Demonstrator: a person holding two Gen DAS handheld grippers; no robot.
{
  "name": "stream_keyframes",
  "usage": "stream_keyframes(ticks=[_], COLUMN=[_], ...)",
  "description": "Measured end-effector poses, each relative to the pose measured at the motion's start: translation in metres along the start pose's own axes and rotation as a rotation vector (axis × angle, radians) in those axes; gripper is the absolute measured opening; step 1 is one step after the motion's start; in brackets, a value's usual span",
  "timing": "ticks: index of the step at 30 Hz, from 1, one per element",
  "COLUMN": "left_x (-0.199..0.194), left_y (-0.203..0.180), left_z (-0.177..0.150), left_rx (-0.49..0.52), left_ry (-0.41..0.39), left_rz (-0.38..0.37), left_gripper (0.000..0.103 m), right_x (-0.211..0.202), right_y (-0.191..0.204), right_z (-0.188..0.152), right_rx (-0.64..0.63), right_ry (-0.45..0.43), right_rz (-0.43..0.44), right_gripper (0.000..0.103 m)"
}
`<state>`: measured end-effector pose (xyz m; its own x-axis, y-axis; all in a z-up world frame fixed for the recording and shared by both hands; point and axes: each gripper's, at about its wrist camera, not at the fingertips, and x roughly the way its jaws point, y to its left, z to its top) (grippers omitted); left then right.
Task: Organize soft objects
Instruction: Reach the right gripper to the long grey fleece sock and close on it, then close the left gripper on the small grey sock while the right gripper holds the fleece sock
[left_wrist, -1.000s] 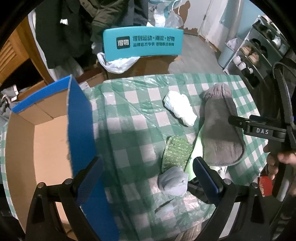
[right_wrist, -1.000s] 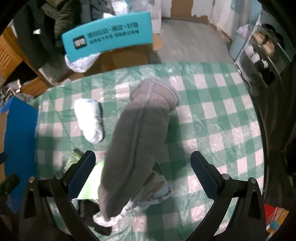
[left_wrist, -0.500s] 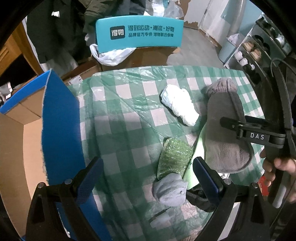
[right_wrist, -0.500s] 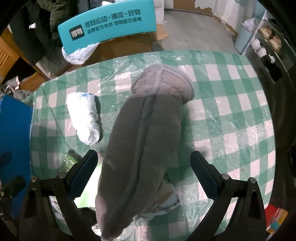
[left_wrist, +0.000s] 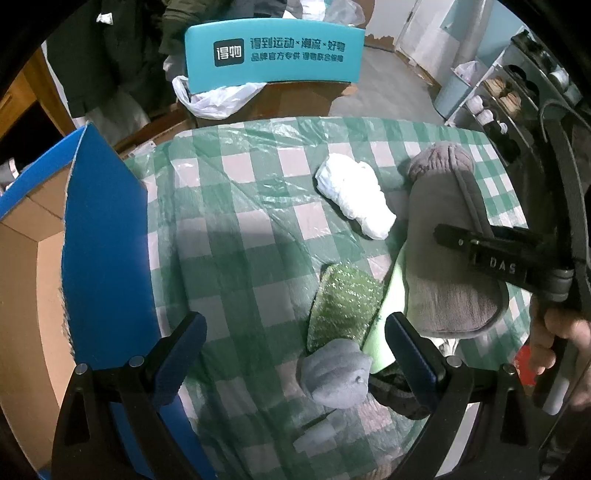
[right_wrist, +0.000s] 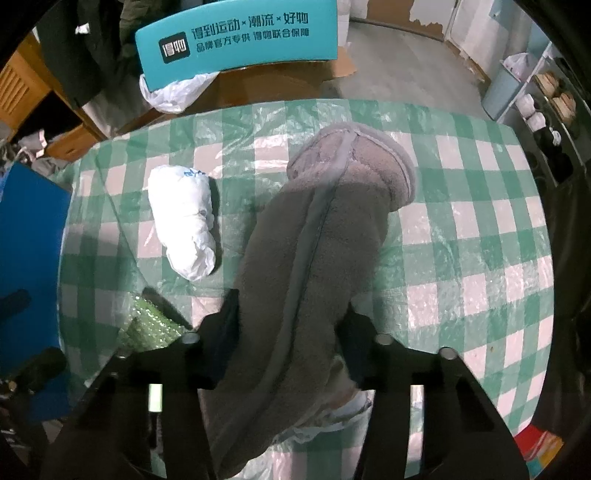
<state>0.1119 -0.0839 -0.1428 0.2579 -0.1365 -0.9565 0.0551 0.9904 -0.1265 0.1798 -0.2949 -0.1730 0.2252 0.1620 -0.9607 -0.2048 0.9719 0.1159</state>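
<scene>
A long grey fleece piece (right_wrist: 325, 229) lies on the green checked table (right_wrist: 461, 229). My right gripper (right_wrist: 290, 310) is closing its jaws on it, and both pads press its sides near the close end. The left wrist view shows that gripper (left_wrist: 491, 254) over the fleece (left_wrist: 439, 206). My left gripper (left_wrist: 293, 325) stands open above a blue-grey rolled sock (left_wrist: 336, 373) and a green glittery pad (left_wrist: 343, 302), touching neither. A white rolled bundle (left_wrist: 354, 199) lies further back.
An open cardboard box with a blue flap (left_wrist: 103, 258) stands at the table's left. A pale green sheet (left_wrist: 384, 332) and a dark knit item (left_wrist: 391, 395) lie by the sock. A teal chair back (left_wrist: 273, 55) is beyond the far edge, shelves to the right.
The right jaws have closed from wide open onto the grey fleece piece. Both grippers have sunk a little toward the table. The left jaws stay open.
</scene>
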Motion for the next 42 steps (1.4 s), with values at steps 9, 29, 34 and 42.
stream_keyframes(ticks=[9, 29, 34, 42], left_x=[-0.008, 0.007, 0.022, 0.049], left_y=[-0.005, -0.018, -0.026, -0.033], left_z=[-0.01, -0.045, -0.05, -0.049], left_rx=[0.02, 0.049, 0.076, 0.089], left_ry=[0.002, 0.064, 0.09, 0.15], left_rz=[-0.021, -0.056, -0.048, -0.05], left_gripper=[0.099, 0.099, 0.099, 0.077], right_x=[-0.021, -0.063, -0.057, -0.047], right_y=[0.011, 0.019, 0.012, 0.004], right_z=[-0.001, -0.045, -0.057, -0.06], right_rx=[-0.044, -0.089, -0.08, -0.053], right_ry=[-0.046, -0.041, -0.017, -0.004], right_rz=[0.023, 0.067, 0.07, 0.098], right_gripper=[0.026, 0.026, 0.026, 0.026])
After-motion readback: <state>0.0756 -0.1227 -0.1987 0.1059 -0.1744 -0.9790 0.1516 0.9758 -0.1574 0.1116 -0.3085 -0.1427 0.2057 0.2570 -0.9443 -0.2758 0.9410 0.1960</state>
